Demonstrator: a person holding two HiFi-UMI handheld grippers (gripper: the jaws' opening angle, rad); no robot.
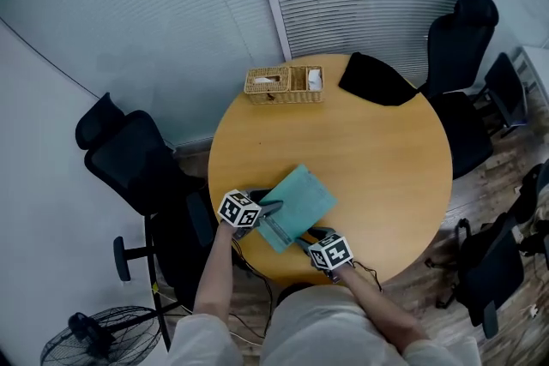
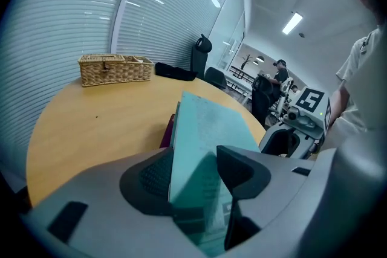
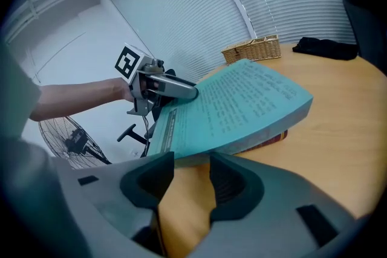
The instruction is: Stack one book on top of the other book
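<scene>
A teal book (image 1: 298,203) lies slanted near the front edge of the round wooden table (image 1: 377,150). My left gripper (image 1: 273,214) is shut on its near left edge, and in the left gripper view the teal book (image 2: 202,148) runs between the two pads. Under it a dark red book (image 2: 165,130) shows; the same red edge (image 3: 275,139) peeks out below the teal book (image 3: 242,103) in the right gripper view. My right gripper (image 3: 190,157) stands open just below the book's near edge, with bare table between its jaws. The right gripper (image 1: 309,238) sits at the book's front right corner.
A wicker basket (image 1: 284,85) and a black cloth (image 1: 377,79) lie at the far side of the table. Black office chairs (image 1: 129,154) (image 1: 459,39) stand round it, and a floor fan (image 1: 94,339) is at the lower left. A person stands far off in the room behind.
</scene>
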